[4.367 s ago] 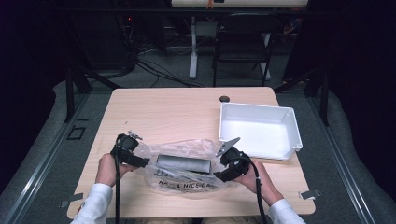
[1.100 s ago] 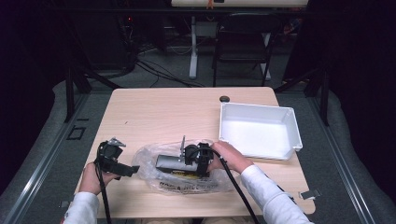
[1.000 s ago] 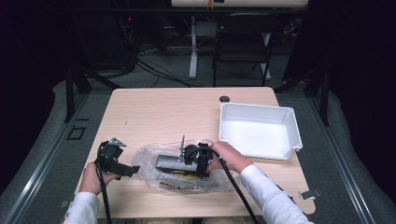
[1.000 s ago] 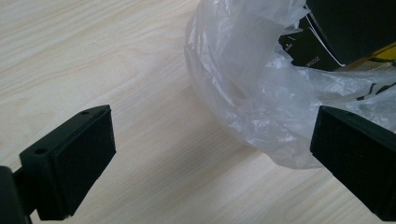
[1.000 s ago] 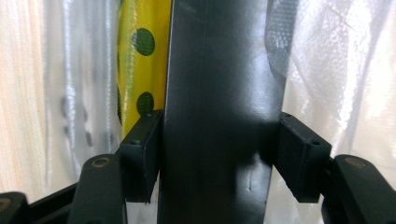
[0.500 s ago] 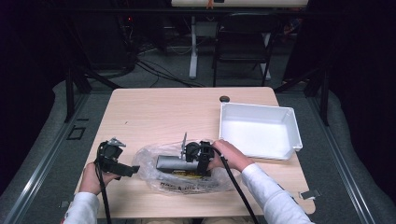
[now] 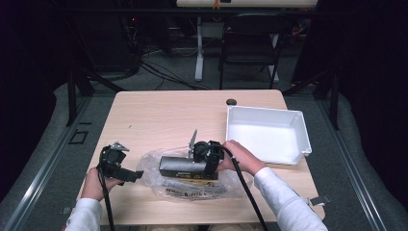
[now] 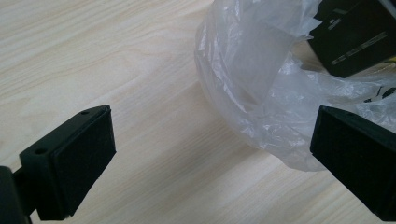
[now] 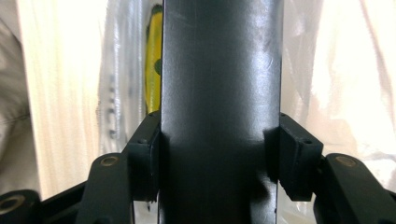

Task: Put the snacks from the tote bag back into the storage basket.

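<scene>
With your right gripper (image 7: 208, 163) clamped on the black box (image 7: 185, 166), pinch the plastic bag (image 7: 159, 180) rim beside it with the wide-open left gripper (image 7: 129, 176), then slide the box out.

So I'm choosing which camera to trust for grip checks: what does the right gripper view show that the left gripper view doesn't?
Right gripper view alone: the right hand-held gripper clamped on the long black box, pads flush against both sides, with yellow print beside it.

Left gripper view alone: the left hand-held gripper wide open at the bag's mouth, gripping nothing.

Both: the clear plastic bag, the black box and the wooden table.
</scene>
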A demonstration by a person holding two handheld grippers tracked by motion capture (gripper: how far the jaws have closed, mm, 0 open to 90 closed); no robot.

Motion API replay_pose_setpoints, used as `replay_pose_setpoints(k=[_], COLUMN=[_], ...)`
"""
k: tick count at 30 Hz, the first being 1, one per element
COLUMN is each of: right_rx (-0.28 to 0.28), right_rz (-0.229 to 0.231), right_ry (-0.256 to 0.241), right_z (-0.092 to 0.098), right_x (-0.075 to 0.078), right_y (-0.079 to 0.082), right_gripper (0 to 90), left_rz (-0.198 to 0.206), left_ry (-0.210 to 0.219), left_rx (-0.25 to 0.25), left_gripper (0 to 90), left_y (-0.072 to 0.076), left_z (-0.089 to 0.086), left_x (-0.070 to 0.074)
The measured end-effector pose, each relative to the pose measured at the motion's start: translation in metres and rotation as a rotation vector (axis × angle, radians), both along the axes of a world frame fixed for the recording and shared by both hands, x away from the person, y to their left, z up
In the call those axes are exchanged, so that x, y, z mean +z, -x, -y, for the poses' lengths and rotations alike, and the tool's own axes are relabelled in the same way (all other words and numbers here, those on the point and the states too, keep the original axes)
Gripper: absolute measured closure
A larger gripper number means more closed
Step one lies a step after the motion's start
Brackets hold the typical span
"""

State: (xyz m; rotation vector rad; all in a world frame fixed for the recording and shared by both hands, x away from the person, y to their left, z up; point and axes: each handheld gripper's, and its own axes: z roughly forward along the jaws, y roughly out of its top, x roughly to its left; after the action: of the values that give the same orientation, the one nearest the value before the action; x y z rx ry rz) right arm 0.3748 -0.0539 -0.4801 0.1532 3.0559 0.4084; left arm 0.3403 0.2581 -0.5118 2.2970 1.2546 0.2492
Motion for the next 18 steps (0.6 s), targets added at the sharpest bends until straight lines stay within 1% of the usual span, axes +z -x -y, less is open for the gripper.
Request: replay_pose_setpoints(k=[6, 10, 12, 13, 15, 18], right_rx=[0.004, 0.016, 0.011, 0.014, 0.011, 0.015], right_rz=[0.003, 0.006, 0.003, 0.007, 0.005, 0.012], right_ry=[-0.032, -0.035, -0.047, -0.039, -0.054, -0.053], right_z=[0.006, 0.01, 0.012, 0.013, 0.015, 0.02], right_x=[0.013, 0.021, 0.023, 0.025, 0.027, 0.032], right_y=[0.005, 0.007, 0.008, 0.009, 0.01, 0.012], right_gripper=[42.3, 42.3, 42.3, 42.3, 42.4, 42.4], left_rz=[0.006, 0.009, 0.01, 0.01, 0.011, 0.011], left_ry=[0.004, 0.005, 0.004, 0.003, 0.004, 0.005], left_rx=[-0.001, 0.002, 0.002, 0.002, 0.002, 0.001], left_gripper=[0.0, 0.0, 0.0, 0.0, 0.0, 0.0], left_y=[0.001, 0.001, 0.001, 0.001, 0.001, 0.001], left_z=[-0.001, -0.001, -0.002, -0.002, -0.002, -0.002], left_x=[0.001, 0.001, 0.001, 0.001, 0.001, 0.0])
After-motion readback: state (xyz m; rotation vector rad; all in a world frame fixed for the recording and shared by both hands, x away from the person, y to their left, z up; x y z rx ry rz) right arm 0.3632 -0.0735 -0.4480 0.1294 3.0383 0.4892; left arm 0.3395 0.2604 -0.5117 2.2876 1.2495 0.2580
